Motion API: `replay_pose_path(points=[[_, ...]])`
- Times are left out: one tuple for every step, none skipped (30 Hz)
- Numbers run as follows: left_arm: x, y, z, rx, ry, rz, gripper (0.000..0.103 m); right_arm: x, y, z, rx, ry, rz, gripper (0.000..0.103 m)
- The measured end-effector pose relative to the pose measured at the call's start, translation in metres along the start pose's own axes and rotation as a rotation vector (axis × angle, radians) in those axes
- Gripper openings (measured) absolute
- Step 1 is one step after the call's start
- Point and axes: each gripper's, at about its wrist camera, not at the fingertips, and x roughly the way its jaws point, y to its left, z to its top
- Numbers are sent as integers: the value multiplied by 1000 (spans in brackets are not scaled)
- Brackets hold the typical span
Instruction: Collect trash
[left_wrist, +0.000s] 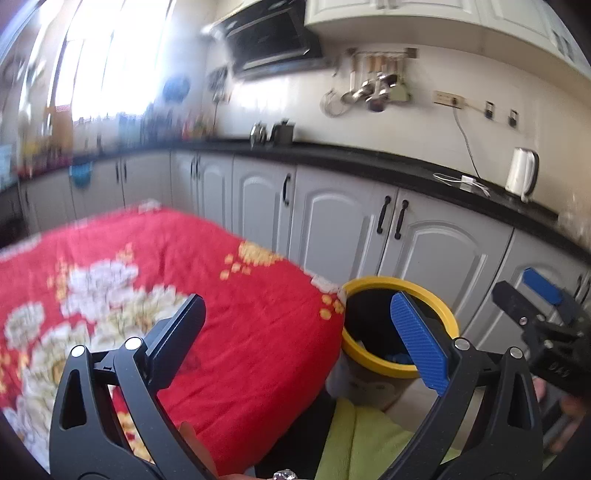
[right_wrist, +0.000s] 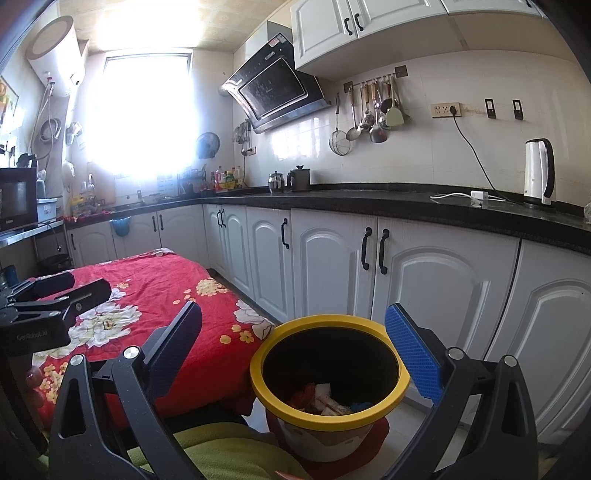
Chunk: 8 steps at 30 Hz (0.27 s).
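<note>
Bin (right_wrist: 330, 373) w/ trash; both grippers empty (open).

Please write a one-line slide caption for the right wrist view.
Open right tool held above a yellow-rimmed trash bin containing scraps, beside a red floral tablecloth.

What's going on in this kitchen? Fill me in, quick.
A person is collecting trash with a hand-held gripper in each hand. Both are open and hold nothing. The right hand-held gripper hangs over the yellow-rimmed trash bin, which already contains scraps of rubbish. The left hand-held gripper is above the edge of the table with the red floral cloth, beside the bin. The visible part of the cloth shows no loose trash, though the left view is blurred.
</note>
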Motion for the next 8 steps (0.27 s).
replay_pose_path(points=[[1, 17, 1, -40, 27, 16, 92, 4, 6, 2, -10, 8, 16, 97], [2, 32, 1, -70, 49, 39, 92, 9, 12, 5, -14, 14, 31, 97], [2, 62, 0, -111, 77, 94, 92, 17, 24, 10, -20, 26, 73, 97], [-1, 80, 0, -131, 87, 133, 92, 28, 41, 16, -32, 47, 131, 97], [-8, 115, -2, -163, 94, 227, 92, 39, 63, 21, -45, 72, 189, 97], [-17, 147, -6, -192, 97, 327, 92, 51, 88, 26, -63, 104, 248, 97], [-27, 179, -10, -229, 103, 428, 92, 65, 124, 30, -92, 147, 340, 97], [-40, 222, -17, -288, 122, 556, 92, 76, 157, 32, -113, 180, 422, 97]])
